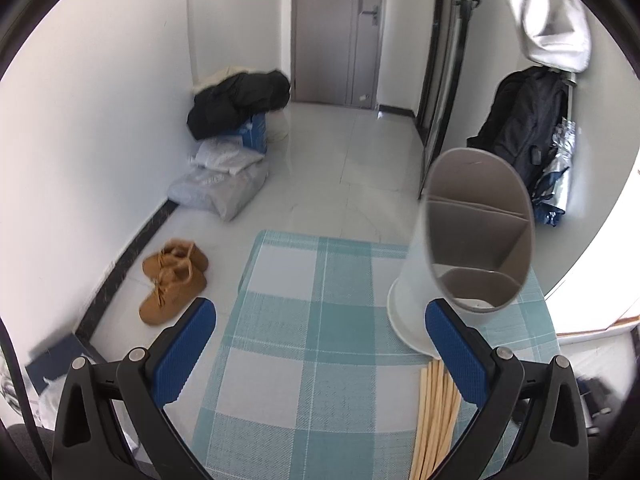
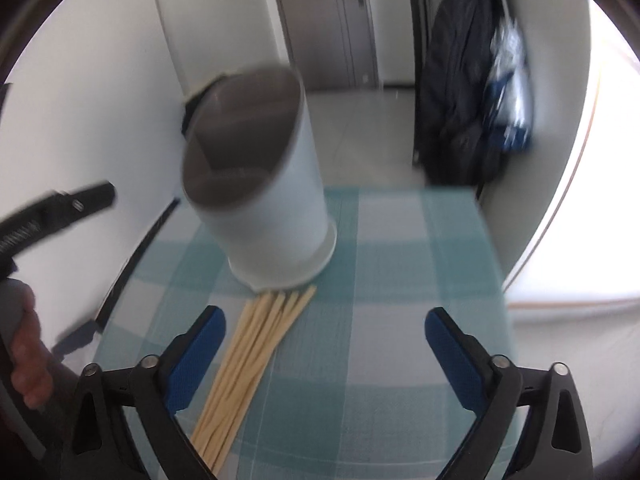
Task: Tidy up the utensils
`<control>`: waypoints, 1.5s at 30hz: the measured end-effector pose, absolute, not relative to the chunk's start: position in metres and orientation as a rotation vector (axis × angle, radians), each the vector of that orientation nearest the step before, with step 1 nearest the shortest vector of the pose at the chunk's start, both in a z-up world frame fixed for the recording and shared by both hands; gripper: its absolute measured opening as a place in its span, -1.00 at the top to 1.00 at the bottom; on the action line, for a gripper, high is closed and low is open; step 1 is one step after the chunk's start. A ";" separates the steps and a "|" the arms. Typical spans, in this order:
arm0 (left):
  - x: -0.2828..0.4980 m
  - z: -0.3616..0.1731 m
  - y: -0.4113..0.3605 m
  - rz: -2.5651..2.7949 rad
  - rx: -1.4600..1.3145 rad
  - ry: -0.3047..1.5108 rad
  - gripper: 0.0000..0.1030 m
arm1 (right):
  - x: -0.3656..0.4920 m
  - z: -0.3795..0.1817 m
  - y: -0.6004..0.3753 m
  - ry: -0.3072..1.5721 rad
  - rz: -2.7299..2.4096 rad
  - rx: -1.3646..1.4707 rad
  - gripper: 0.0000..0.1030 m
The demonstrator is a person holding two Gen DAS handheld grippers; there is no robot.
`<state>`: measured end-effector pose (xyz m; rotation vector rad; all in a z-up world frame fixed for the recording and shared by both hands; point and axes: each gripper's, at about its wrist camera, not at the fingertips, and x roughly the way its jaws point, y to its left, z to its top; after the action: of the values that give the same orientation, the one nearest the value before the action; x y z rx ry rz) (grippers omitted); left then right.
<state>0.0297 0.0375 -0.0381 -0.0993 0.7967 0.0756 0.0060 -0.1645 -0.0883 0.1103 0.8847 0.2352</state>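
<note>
Strong daylight floods in from the right edge of both views, blown out to white there. The left wrist view is mostly sharp, the right wrist view smeared with blur, worst on the holder [image 2: 256, 172]. Fisheye bending curves every edge.

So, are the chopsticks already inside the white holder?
No. The pale wooden chopsticks lie flat on the checked tablecloth, beside the white cylindrical holder.

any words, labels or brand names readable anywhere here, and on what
None can be read.
Utensil holder: plain, no label shows.
Chopsticks: no print visible.
Blue box under the black jacket: pale marks, too small to read.
Blue-and-silver packs by the hanging backpack: print too blurred.
</note>
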 end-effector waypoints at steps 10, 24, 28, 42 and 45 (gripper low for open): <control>0.043 -0.056 0.064 0.126 -0.146 0.868 -0.98 | 0.034 -0.130 -0.140 1.111 0.298 0.146 -0.03; 0.048 -0.063 0.083 0.097 -0.219 0.934 -0.98 | 0.024 -0.128 -0.107 1.178 0.311 0.045 0.80; 0.047 -0.066 0.084 0.092 -0.216 0.942 -0.98 | 0.021 -0.128 -0.113 1.205 0.329 0.097 0.99; 0.043 -0.066 0.083 0.089 -0.220 0.953 -0.98 | -0.005 -0.120 -0.144 1.190 0.324 0.107 0.76; 0.042 -0.066 0.083 0.094 -0.211 0.949 -0.98 | 0.010 -0.112 -0.153 1.167 0.313 0.177 0.18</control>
<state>0.0417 0.0825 -0.0664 -0.2112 0.9487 0.0943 0.0103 -0.1530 -0.1122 0.1771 1.1672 0.3134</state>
